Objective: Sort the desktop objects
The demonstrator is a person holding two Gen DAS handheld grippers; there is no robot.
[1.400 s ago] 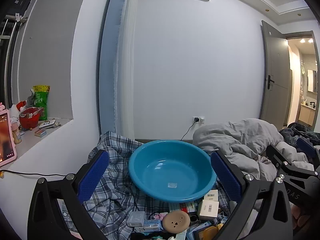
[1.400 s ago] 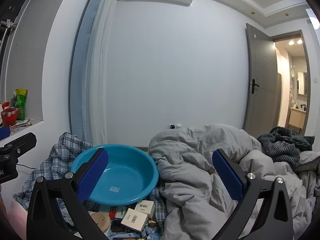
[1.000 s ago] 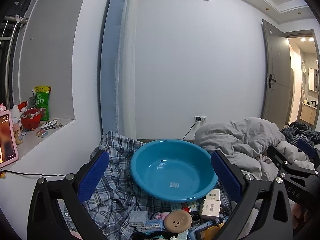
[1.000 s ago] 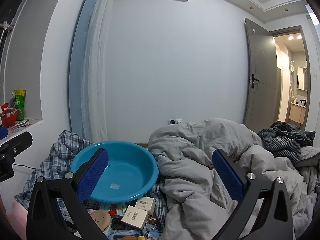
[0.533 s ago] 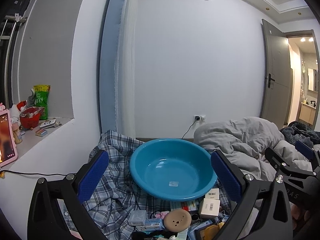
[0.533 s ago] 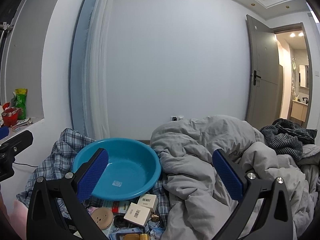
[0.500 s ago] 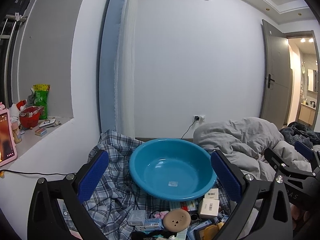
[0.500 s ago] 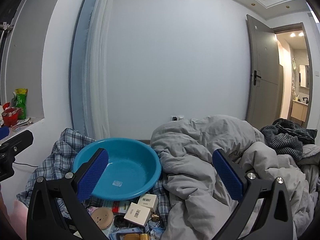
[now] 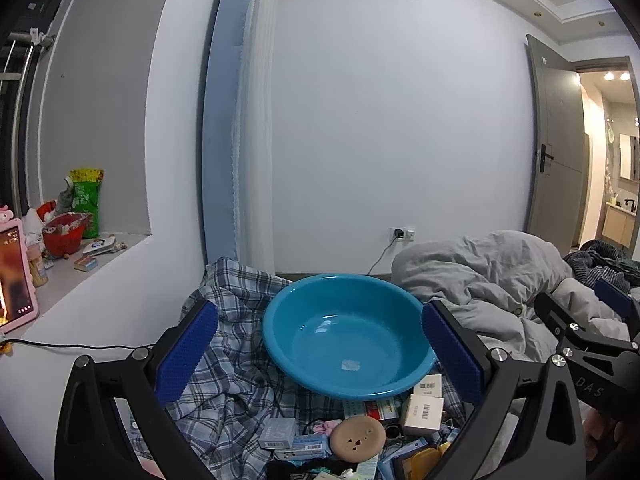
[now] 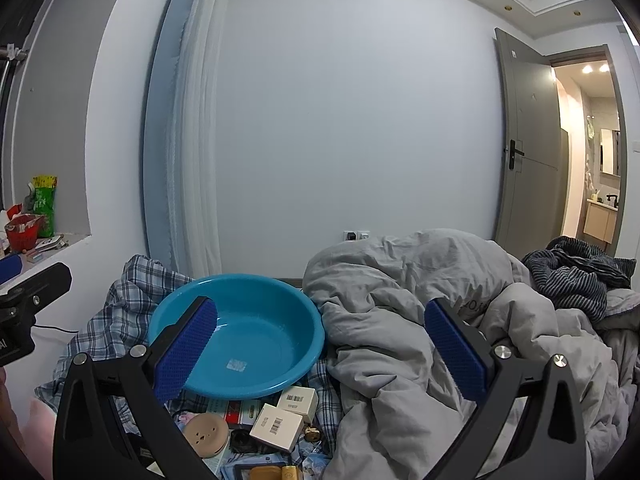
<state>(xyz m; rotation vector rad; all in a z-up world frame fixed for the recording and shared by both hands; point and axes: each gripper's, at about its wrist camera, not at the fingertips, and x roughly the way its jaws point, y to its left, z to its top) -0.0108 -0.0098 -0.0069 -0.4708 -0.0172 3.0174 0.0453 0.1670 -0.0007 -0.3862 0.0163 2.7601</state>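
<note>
A blue plastic basin (image 9: 348, 340) sits empty on a plaid cloth (image 9: 232, 360); it also shows in the right wrist view (image 10: 240, 340). In front of it lies a pile of small items: white boxes (image 9: 422, 408) (image 10: 276, 426), a round tan disc (image 9: 357, 437) (image 10: 208, 434), small blue boxes (image 9: 280, 434). My left gripper (image 9: 318, 354) is open and empty, held above the pile, facing the basin. My right gripper (image 10: 320, 354) is open and empty, to the right, over the basin's edge and the duvet.
A crumpled grey duvet (image 10: 420, 320) fills the right side. A windowsill (image 9: 60, 264) at the left holds a red bowl, a green bag and a pink tablet. A cable (image 9: 80, 346) runs along the wall. A door (image 10: 524, 152) stands open at the right.
Both grippers have shifted only slightly; the right view has tilted down a little, showing more of the pile. Both stay open.
</note>
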